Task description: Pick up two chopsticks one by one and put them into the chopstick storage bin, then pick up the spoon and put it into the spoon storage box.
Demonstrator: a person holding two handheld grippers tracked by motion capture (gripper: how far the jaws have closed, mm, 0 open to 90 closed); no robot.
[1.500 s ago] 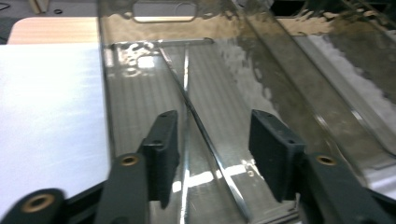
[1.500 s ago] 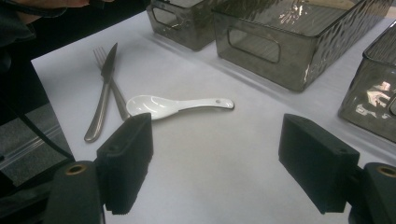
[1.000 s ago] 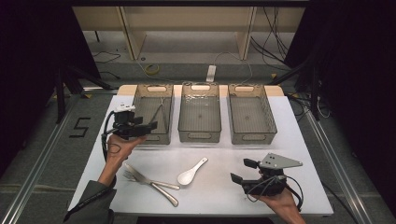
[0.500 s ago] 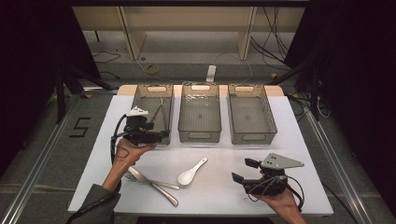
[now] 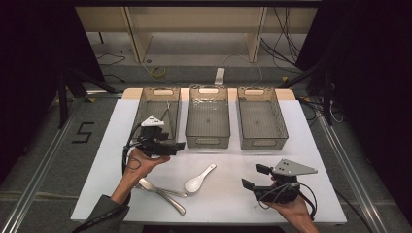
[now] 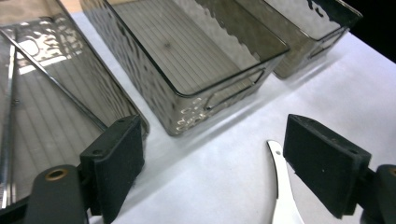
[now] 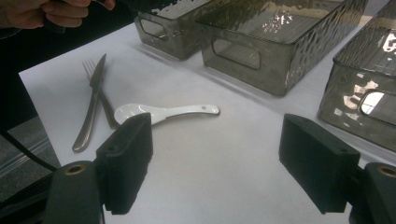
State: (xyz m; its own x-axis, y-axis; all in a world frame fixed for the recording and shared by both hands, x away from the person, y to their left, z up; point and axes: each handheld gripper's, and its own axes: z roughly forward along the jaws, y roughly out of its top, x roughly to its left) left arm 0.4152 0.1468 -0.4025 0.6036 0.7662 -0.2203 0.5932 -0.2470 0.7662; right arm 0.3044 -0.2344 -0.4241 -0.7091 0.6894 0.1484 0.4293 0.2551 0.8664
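Leftward bin work is done: the left gripper (image 5: 179,145) has drawn back from the left bin (image 5: 145,109), jaws just opened and empty. Right gripper (image 5: 252,176) waits open. Knife (image 5: 163,194), fork (image 7: 99,91) and white spoon (image 5: 198,180) remain on the desk (image 5: 311,145).

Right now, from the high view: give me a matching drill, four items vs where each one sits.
Items:
1. white spoon
2. knife and fork
3. chopsticks
4. right gripper

Places:
A. inside the left bin
B. near right of the table, fingers open, nothing between them
C. on the table in front of the middle bin
D. crossed on the table by the person's left forearm

Pairs: 1-C, 2-D, 3-A, 4-B
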